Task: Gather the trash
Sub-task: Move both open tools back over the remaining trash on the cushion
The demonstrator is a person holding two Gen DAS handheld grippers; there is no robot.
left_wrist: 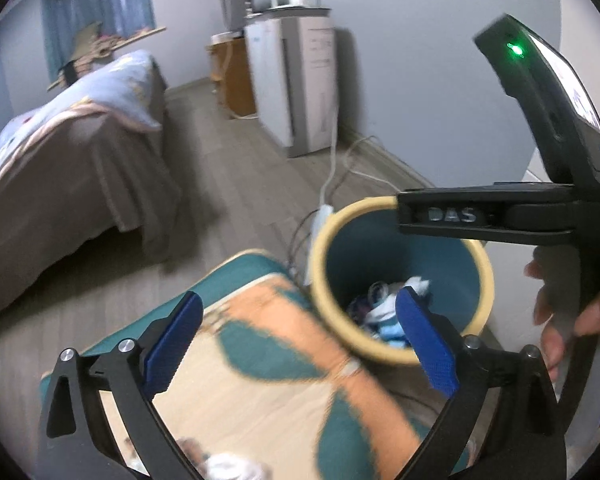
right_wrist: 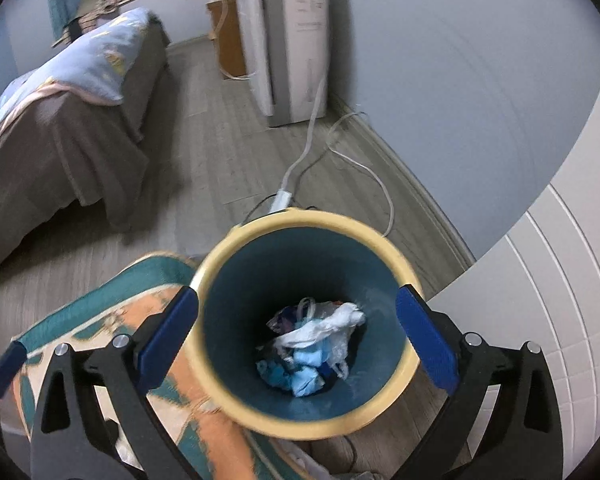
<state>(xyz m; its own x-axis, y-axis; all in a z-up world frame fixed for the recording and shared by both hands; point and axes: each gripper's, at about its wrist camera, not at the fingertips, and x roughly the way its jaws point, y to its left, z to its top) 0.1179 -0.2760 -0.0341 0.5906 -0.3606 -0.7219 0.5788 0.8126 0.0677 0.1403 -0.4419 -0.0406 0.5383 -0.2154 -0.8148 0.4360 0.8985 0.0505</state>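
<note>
Grey plank floor (right_wrist: 228, 168) carries the teal cream-rimmed plastic bin (right_wrist: 300, 222); crumpled white-and-blue trash (right_wrist: 312, 340) lies inside, below our right tongs (right_wrist: 296, 336). Both right and left tongs (left_wrist: 300, 340) spread empty, apparently after dropping.

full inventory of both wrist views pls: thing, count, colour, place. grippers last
bin: 1, teal with a cream rim, on the floor beside the rug
trash: a pile, white and blue crumpled pieces, at the bottom of the bin
rug: 1, teal, orange and cream, on the floor left of the bin
bed: 1, brown cover with a light blue blanket, far left
white appliance: 1, white and grey, by the back wall
cables: several, white, on the floor behind the bin
left hand-held gripper: 1, black with blue pads, open, empty, over the rug and bin edge
right hand-held gripper: 1, black with blue pads, open, empty, above the bin
</note>
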